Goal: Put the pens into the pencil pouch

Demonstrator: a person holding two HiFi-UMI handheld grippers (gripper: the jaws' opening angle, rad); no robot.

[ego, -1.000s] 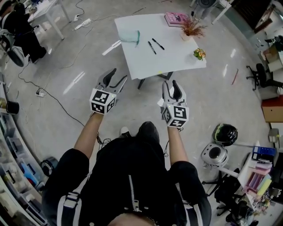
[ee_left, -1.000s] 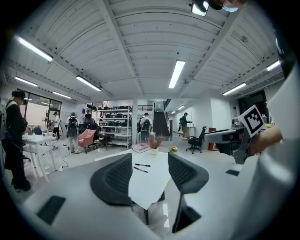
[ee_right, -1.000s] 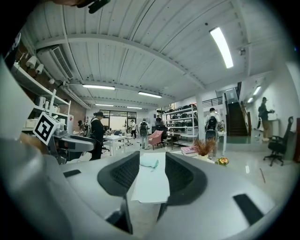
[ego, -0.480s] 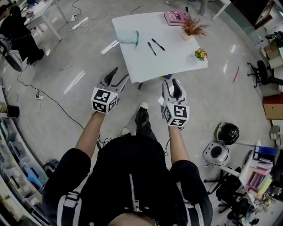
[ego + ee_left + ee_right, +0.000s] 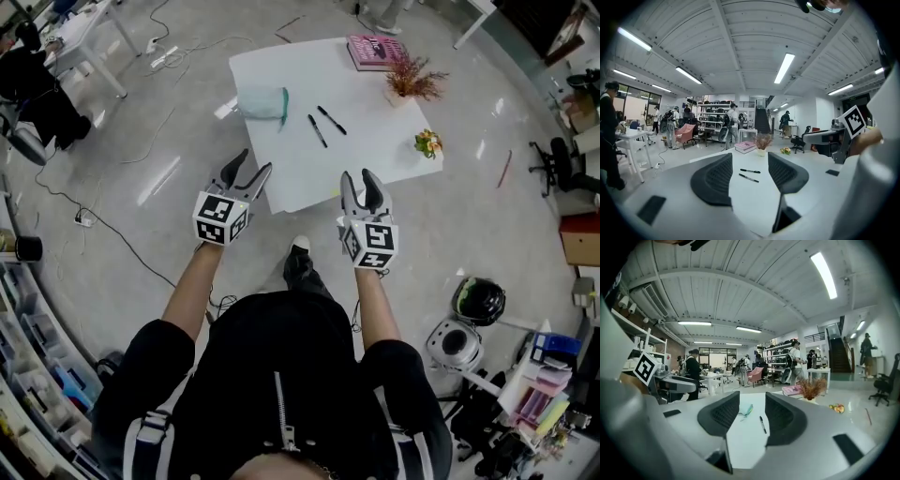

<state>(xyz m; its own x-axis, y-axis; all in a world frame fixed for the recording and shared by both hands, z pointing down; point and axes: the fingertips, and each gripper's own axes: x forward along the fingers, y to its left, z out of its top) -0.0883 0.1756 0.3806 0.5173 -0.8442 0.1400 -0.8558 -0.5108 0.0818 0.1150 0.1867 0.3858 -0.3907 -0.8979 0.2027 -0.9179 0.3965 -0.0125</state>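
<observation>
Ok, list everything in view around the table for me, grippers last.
table: one, white, ahead of the person
pencil pouch: one, pale teal, table's left side
pens: two, black, lying apart, right of the pencil pouch
book: one, pink, far corner
dried plant: one, reddish-brown, beside the book
flowers: one small bunch, yellow-orange, right edge
helmet: one, black, floor at right
left gripper: one, dark jaws, open and empty, short of the table
right gripper: one, dark jaws, open and empty, at the near edge
</observation>
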